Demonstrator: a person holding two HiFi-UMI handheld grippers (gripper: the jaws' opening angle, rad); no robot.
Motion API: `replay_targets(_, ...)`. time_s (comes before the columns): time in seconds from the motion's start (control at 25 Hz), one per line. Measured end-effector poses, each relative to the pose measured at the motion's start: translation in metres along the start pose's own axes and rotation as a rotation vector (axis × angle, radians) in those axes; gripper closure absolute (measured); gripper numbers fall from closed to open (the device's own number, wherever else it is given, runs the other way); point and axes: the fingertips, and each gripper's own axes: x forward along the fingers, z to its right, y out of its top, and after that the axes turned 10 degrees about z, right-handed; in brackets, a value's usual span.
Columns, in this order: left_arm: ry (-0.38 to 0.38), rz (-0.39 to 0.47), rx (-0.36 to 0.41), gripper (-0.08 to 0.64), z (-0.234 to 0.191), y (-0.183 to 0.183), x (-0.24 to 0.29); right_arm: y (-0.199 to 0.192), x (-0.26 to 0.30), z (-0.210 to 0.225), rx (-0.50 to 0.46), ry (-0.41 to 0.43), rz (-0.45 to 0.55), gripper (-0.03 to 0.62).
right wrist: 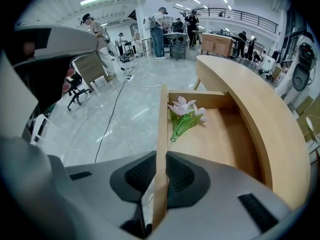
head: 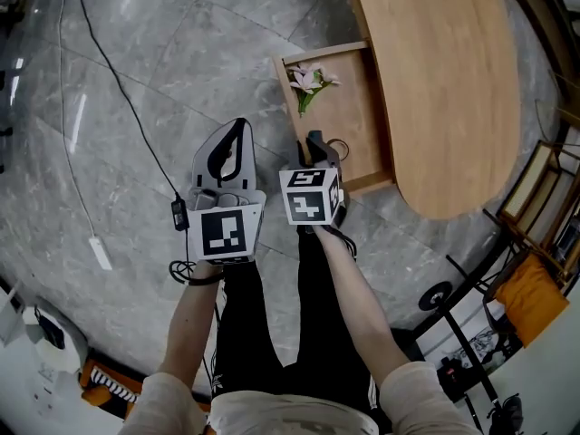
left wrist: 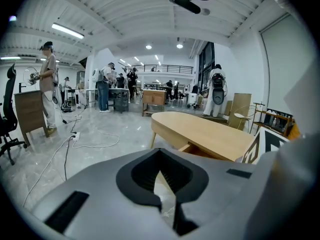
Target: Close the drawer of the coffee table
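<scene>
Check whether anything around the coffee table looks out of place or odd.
The drawer stands pulled out of the coffee table, and a sprig of pink flowers lies loose at one end of it, odd contents. The right gripper is clamped on the drawer's front panel. Nothing looks spilled or damaged.

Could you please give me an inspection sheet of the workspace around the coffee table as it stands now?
Surface: coffee table, wooden top bare.
Job's things: drawer pulled out, not yet closed.
Clutter: flower sprig lying in the drawer.
Grippers: right tongs clamped on the drawer front; left tongs shut, empty, clear of the table.
Cables: black cable trailing over the floor; white power strip lying further left.
Surroundings: grey stone floor; a person and others standing far behind.
</scene>
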Motion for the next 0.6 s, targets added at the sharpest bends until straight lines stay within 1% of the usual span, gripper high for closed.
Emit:
replay_targets(0.12, -0.010, -0.036, 0.016, 0.551, 0.000, -0.006, -0.001, 0.002, 0.001, 0.006, 0.001, -0.013, 0.006, 0.525)
replay_targets(0.36, 0.002, -0.033, 0.013, 0.551, 0.007, -0.009, 0.000, 0.005, 0.002, 0.040, 0.016, -0.057, 0.014, 0.525)
replay_targets(0.48, -0.012, -0.063, 0.029, 0.551, 0.011, -0.015, -0.001, 0.003, 0.001, 0.061, 0.013, -0.092, 0.015, 0.525)
replay_targets(0.6, -0.017, -0.072, 0.035, 0.551, 0.016, -0.017, 0.002, 0.004, -0.001, 0.079, 0.005, -0.117, 0.021, 0.525)
